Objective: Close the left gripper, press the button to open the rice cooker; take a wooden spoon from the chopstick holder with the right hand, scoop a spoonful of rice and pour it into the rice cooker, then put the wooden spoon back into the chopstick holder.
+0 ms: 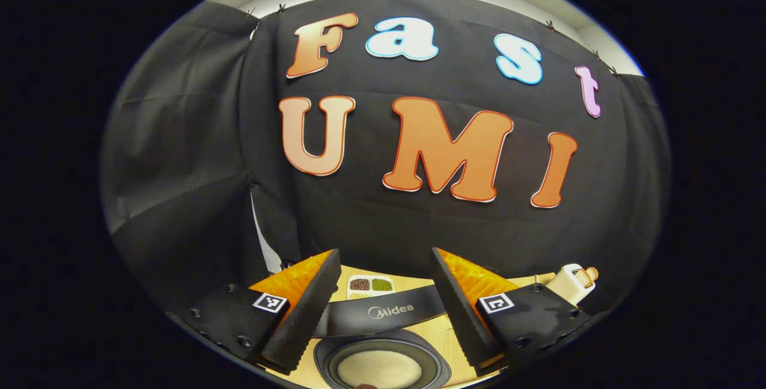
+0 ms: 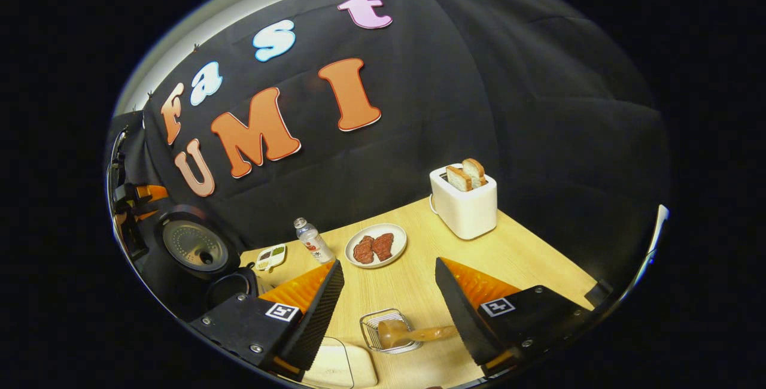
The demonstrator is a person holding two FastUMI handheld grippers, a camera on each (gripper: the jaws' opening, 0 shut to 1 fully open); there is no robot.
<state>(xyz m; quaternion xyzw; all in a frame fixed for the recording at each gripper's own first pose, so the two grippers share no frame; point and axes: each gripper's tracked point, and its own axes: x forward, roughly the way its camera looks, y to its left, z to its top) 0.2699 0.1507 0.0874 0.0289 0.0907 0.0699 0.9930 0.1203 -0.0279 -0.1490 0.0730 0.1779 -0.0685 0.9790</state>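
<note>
Left gripper view puts your left gripper point(image 1: 380, 293) above the rice cooker point(image 1: 383, 341), its ridged foam fingers point(image 1: 305, 311) spread wide, grasping nothing; the cooker's dark curved lid point(image 1: 389, 315) stands raised, and the round pot below holds a pale grainy bed of rice point(image 1: 379, 368); a small divided dish point(image 1: 370, 285) of dark and green grains sits toward the table's far edge, and a boxy white toaster point(image 1: 571, 284) stands off to the right; right gripper view shows your right gripper point(image 2: 389, 293) released too, jaws apart over the light wood-grain table point(image 2: 526, 251); the wooden spoon point(image 2: 413, 334) lies across a wire-mesh chopstick holder point(image 2: 383, 332) near the table's near edge, its handle reaching the right finger, though you cannot tell if they touch; farther back stand a round plate point(image 2: 376, 245) with two reddish slabs, a clear plastic bottle point(image 2: 313, 241), and the toaster point(image 2: 464, 200) with bread slices poking out
</note>
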